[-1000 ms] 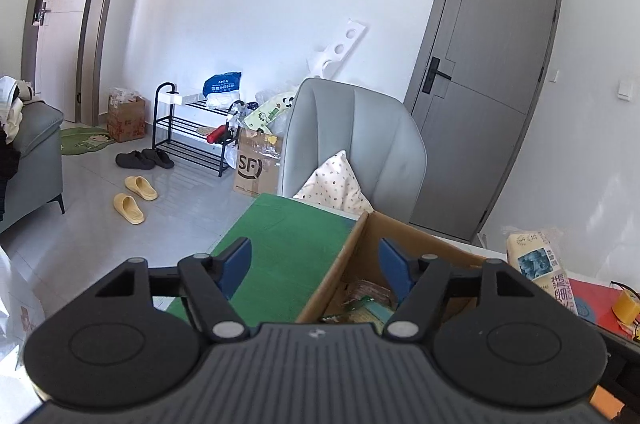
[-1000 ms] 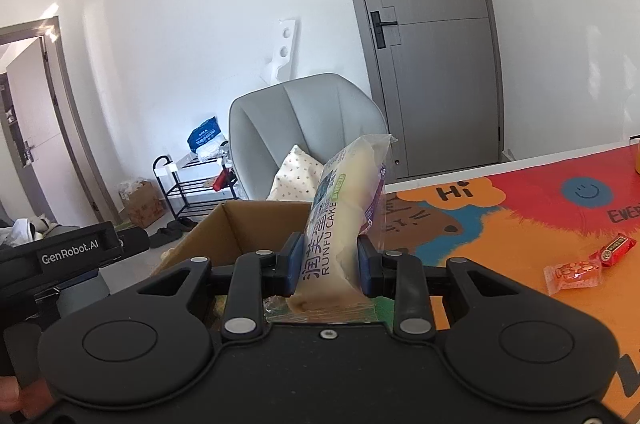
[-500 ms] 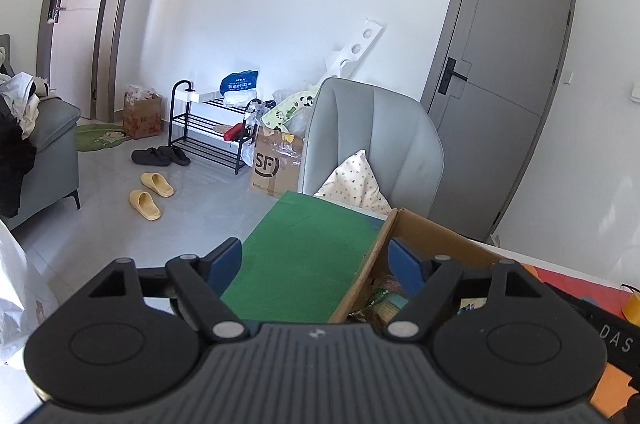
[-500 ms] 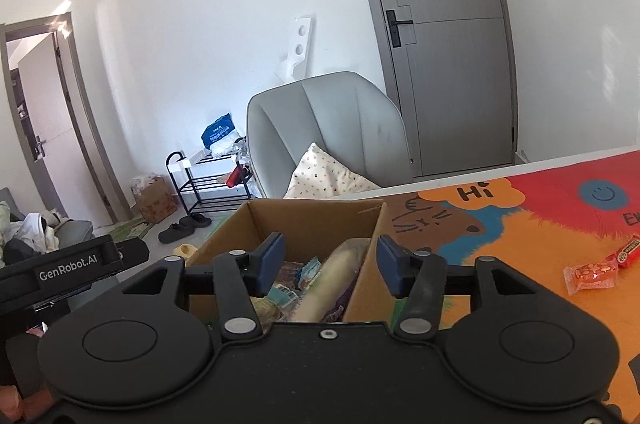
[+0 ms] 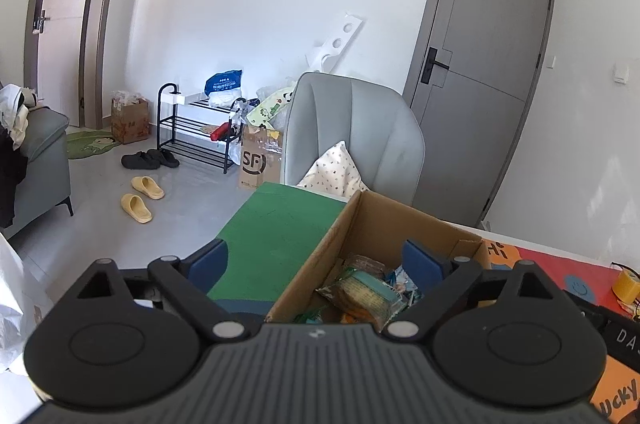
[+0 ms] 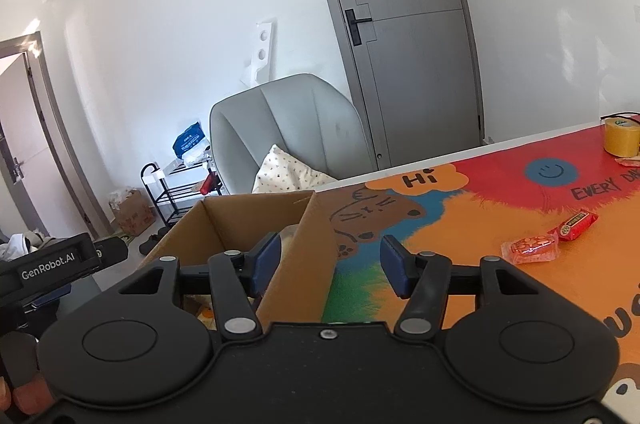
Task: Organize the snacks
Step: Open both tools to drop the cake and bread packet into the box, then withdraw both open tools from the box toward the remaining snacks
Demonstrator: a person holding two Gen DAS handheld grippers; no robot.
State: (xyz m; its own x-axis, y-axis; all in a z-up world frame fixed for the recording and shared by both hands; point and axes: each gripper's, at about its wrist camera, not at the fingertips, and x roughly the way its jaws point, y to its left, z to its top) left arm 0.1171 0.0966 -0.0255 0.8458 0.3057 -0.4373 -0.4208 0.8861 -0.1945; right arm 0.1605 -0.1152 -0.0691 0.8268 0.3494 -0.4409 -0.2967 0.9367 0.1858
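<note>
An open cardboard box (image 5: 384, 220) stands at the table's left end and holds several snack packets (image 5: 360, 294). It also shows in the right wrist view (image 6: 248, 220), where a pale cake packet (image 6: 289, 233) peeks over its right wall. My left gripper (image 5: 316, 262) is open and empty, over the box's left wall. My right gripper (image 6: 328, 264) is open and empty, over the box's right wall. Two red wrapped candies (image 6: 530, 247) (image 6: 578, 224) lie on the colourful mat (image 6: 500, 212) to the right.
A roll of yellow tape (image 6: 620, 136) stands at the table's far right. A grey chair (image 5: 352, 136) with a pillow is behind the box. A green mat (image 5: 276, 236) covers the table's left part. The left gripper's body (image 6: 60, 260) shows at the left of the right wrist view.
One second ago my right gripper was shut on the cake packet above the box. It opened, the packet dropped into the box, and the gripper has since shifted right. The left gripper stayed open.
</note>
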